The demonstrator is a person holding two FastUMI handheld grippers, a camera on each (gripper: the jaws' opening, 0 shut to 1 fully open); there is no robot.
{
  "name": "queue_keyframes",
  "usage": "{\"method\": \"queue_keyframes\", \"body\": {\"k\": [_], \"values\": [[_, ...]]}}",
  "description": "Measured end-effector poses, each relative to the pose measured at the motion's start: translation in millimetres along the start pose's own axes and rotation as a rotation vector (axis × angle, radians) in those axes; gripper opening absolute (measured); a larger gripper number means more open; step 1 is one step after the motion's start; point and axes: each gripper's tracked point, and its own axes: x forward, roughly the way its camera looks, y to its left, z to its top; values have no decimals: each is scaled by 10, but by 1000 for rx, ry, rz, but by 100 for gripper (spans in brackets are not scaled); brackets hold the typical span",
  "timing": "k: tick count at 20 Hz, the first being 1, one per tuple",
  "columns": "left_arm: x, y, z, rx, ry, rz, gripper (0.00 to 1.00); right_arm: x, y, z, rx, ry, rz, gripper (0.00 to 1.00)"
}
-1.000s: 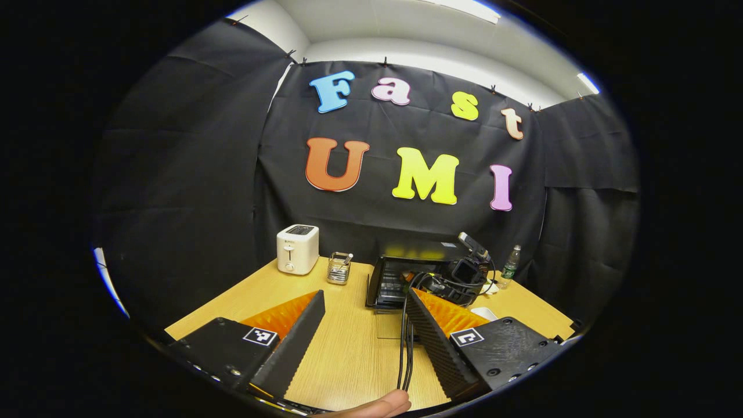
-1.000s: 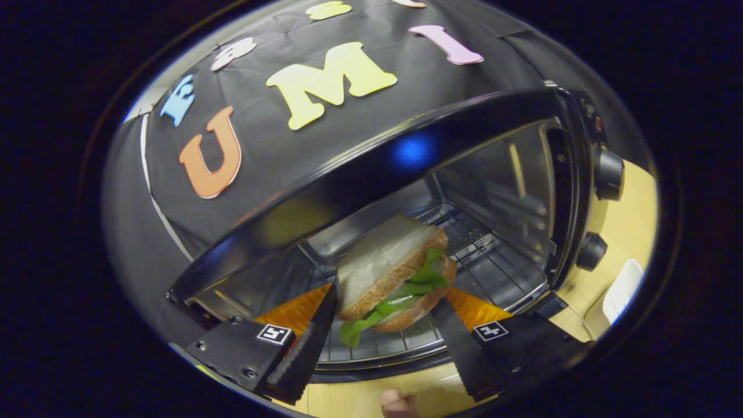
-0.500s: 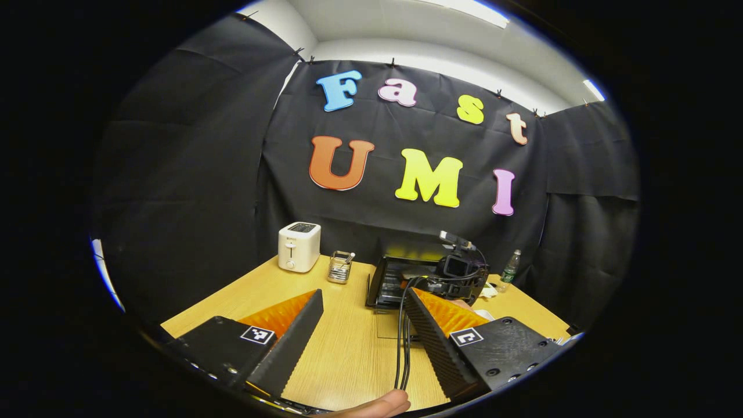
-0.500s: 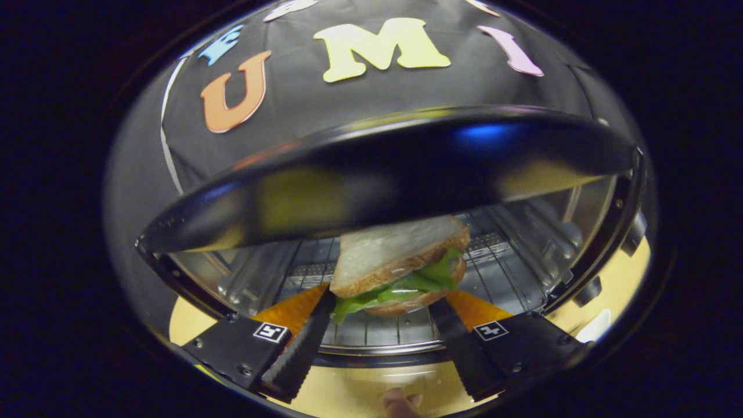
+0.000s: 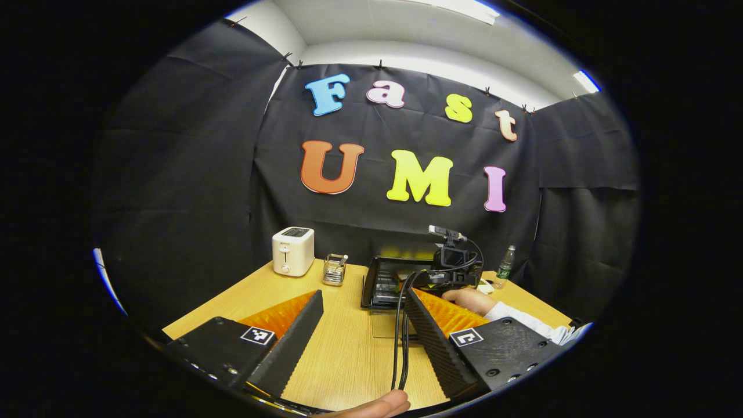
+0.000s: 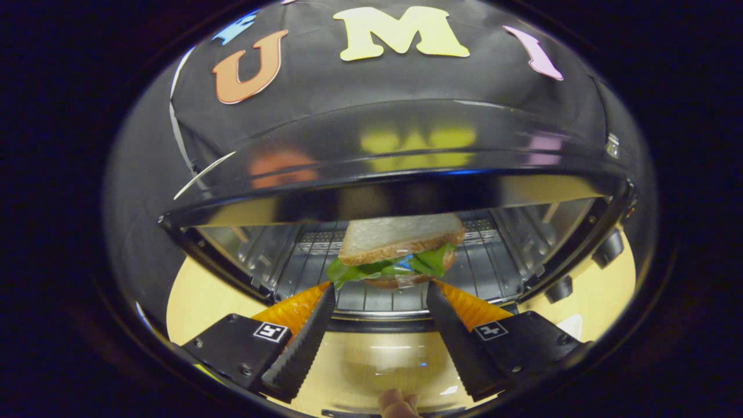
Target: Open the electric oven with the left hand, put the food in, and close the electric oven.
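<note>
Our right claw (image 6: 377,290) is spread wide at the oven's (image 6: 406,174) open mouth, and the sandwich (image 6: 400,247) sits on the rack just past its tips. Our left claw (image 5: 363,307) is spread too, over bare surface (image 5: 348,348) near the front edge.

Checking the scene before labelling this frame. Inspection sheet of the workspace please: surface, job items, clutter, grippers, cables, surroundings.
Surface: wooden table, light grain.
Job's things: electric oven, door down and open; sandwich on the oven's wire rack.
Clutter: white toaster, small holder with utensils, plastic bottle, all at the table's back edge.
Grippers: left gripper open, empty, over the table; right gripper open at the oven mouth, fingers apart from the sandwich.
Cables: black cables run along the table toward the right gripper.
Surroundings: black cloth wall, white ceiling above.
</note>
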Motion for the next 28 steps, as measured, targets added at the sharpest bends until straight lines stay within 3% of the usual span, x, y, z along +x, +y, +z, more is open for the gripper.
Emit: {"method": "queue_keyframes", "body": {"k": [4, 12, 13, 14, 15, 16, 18, 19, 20, 21, 23, 24, 25, 26, 27, 28], "values": [[4, -94, -1, 4, -4, -14, 94, -476, -31, -20, 10, -42, 55, 100], [169, -470, -54, 17, 15, -57, 94, -2004, -399, 269, -43, -350, 93, 100], [209, -511, -59, 21, 17, -62, 94, -2207, -453, 320, -50, -394, 96, 90], [239, -554, -53, 25, 16, -65, 94, -2405, -540, 374, -50, -436, 98, 100], [264, -606, -40, 29, 9, -71, 94, -2569, -636, 395, -48, -461, 110, 100], [309, -685, -25, 32, 5, -81, 94, -2755, -742, 422, -48, -488, 116, 90], [427, -802, -3, 46, -5, -89, 94, -3077, -1099, 508, -40, -542, 85, 89], [476, -854, 34, 57, -14, -89, 94, -3223, -1278, 529, -34, -565, 66, 100], [513, -911, 86, 71, -27, -85, 94, -3370, -1448, 540, -26, -587, 51, 100], [558, -974, 112, 84, -37, -82, 94, -3504, -1604, 564, -16, -606, 48, 89], [699, -1103, 108, 93, -48, -90, 94, -3707, -1911, 556, 7, -625, 39, 89], [774, -1188, 20, 95, -25, -104, 94, -3808, -2063, 575, 18, -635, 27, 89], [874, -1257, -114, 97, 7, -106, 94, -3885, -2193, 619, 21, -649, 12, 100], [961, -1288, -249, 101, 40, -99, 94, -3976, -2310, 633, 17, -661, -4, 89], [1068, -1306, -447, 109, 93, -87, 94, -4040, -2425, 652, 14, -676, -25, 89], [1146, -1329, -629, 116, 140, -80, 94, -4111, -2518, 672, 13, -688, -38, 100]]}}
